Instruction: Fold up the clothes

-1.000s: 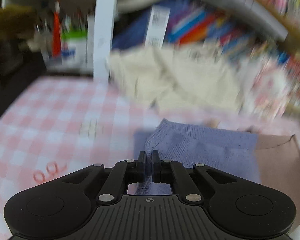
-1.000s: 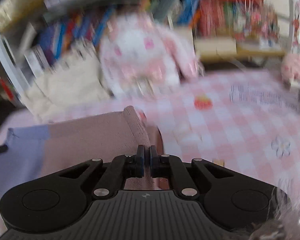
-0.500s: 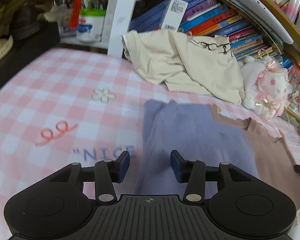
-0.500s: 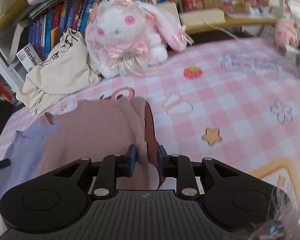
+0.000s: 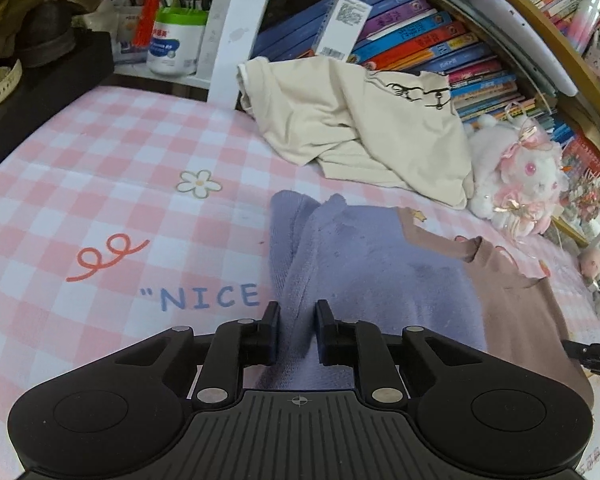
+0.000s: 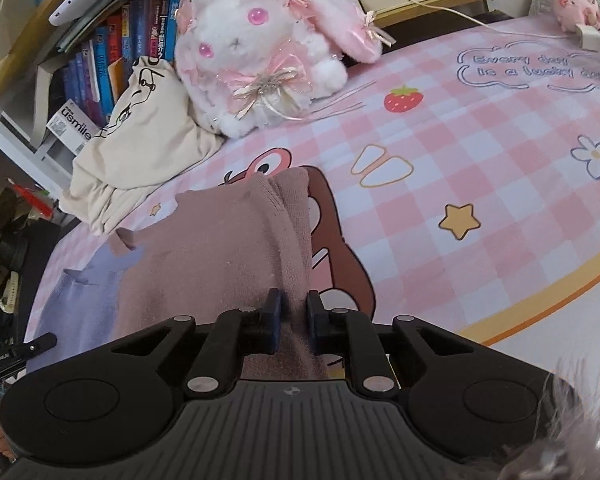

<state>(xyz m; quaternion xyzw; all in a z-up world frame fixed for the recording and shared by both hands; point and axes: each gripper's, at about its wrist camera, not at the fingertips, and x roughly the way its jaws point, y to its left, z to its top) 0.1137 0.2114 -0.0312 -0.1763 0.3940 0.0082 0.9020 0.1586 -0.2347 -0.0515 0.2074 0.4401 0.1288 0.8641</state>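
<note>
The lilac-and-mauve sweater (image 5: 380, 280) lay partly folded on the checked bed (image 5: 100, 168), the left hand-held gripper (image 5: 297, 330) and right hand-held gripper (image 6: 293, 322) just closing on its folded edges, while the cream garment (image 5: 352, 120) waited unfolded.

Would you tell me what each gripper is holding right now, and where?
The left gripper pinches a raised fold at the purple end of the sweater; the right gripper pinches a fold at its brown end. Both jaws have just been closing.
</note>
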